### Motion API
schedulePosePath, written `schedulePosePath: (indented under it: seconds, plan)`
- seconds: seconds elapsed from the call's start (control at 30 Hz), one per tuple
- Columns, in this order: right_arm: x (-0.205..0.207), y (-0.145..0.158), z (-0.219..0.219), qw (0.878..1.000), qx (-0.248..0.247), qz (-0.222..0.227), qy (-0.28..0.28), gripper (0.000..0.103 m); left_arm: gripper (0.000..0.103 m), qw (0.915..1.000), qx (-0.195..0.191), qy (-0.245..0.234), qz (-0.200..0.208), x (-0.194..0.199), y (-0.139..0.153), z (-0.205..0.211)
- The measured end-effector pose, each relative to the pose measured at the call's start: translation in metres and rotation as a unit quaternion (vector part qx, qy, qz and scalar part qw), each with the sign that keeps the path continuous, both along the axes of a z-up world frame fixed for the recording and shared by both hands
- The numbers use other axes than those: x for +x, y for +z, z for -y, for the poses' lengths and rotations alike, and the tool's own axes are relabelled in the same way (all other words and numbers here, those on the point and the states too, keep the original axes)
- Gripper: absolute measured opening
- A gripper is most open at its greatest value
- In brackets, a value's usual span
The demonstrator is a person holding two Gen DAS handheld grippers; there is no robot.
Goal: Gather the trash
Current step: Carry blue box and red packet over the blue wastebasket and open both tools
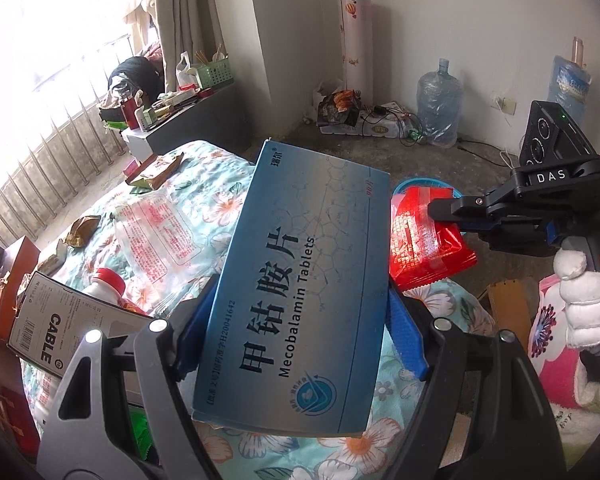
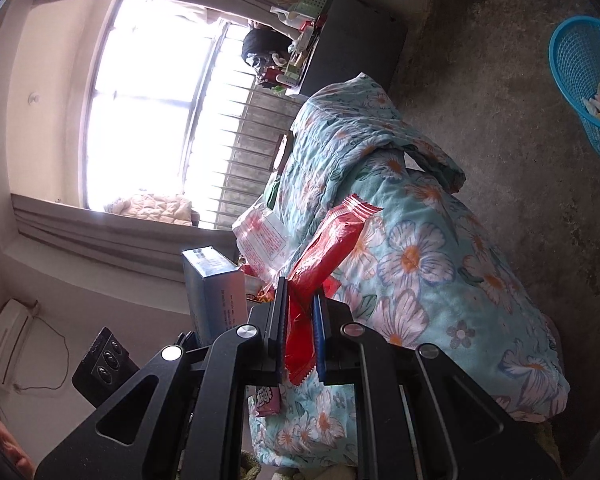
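Left claw (image 1: pixel 296 332) pinches the blue tablet box (image 1: pixel 300 280) by its long sides, above the bed (image 1: pixel 204 200); light, stiff card, likely crushable. Right claw (image 2: pixel 298 344) pinches a red wrapper (image 2: pixel 324 248): limp, slick, best held mid-body. Blue basket (image 2: pixel 580 80) sits on the floor.

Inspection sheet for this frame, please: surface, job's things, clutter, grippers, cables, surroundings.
Surface: floral quilt on a bed.
Job's things: blue tablet box; red wrapper; blue basket on the floor, scraps inside.
Clutter: clear bag, cable box, red-capped bottle, small wrappers.
Grippers: left gripper shut on the box; right gripper shut on the wrapper.
Cables: wires on the floor by the wall.
Surroundings: water jugs, barred window.
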State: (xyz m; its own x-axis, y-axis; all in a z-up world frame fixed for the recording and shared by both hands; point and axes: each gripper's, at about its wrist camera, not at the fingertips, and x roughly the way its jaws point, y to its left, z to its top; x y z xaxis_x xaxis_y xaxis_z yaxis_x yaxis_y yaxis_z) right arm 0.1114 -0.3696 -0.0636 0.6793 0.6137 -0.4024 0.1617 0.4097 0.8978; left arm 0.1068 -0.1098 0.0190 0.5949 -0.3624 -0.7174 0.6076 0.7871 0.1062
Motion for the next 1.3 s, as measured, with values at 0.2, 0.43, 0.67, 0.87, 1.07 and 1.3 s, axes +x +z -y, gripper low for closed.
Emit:
schedulePosePath:
  seconds: [0.2,0.43,0.67,0.87,1.07,1.3]
  plan:
    - [-0.014,0.012,0.017,1.0,0.0,0.02,-0.021,0.012,0.073,0.9998,-0.002,-0.011,0.014,-0.007,0.011,0.012]
    - [-0.032,0.016,0.044,0.998,0.002,0.033,-0.058,0.012,0.073,0.9992,-0.002,-0.035,0.019,-0.008,0.017,0.038]
    - [-0.053,0.014,0.082,0.993,-0.002,0.037,-0.116,0.011,0.073,0.9973,-0.01,-0.072,0.002,0.004,0.019,0.081]
    - [-0.073,0.009,0.117,0.984,-0.01,0.035,-0.175,0.011,0.073,0.9928,-0.024,-0.112,-0.036,0.023,0.012,0.127]
    - [-0.095,-0.007,0.153,0.972,-0.013,0.018,-0.235,0.011,0.073,0.9826,-0.036,-0.162,-0.084,0.042,-0.005,0.183]
    - [-0.107,-0.043,0.193,0.953,-0.006,-0.025,-0.302,0.011,0.073,0.9628,-0.034,-0.212,-0.165,0.087,-0.037,0.265]
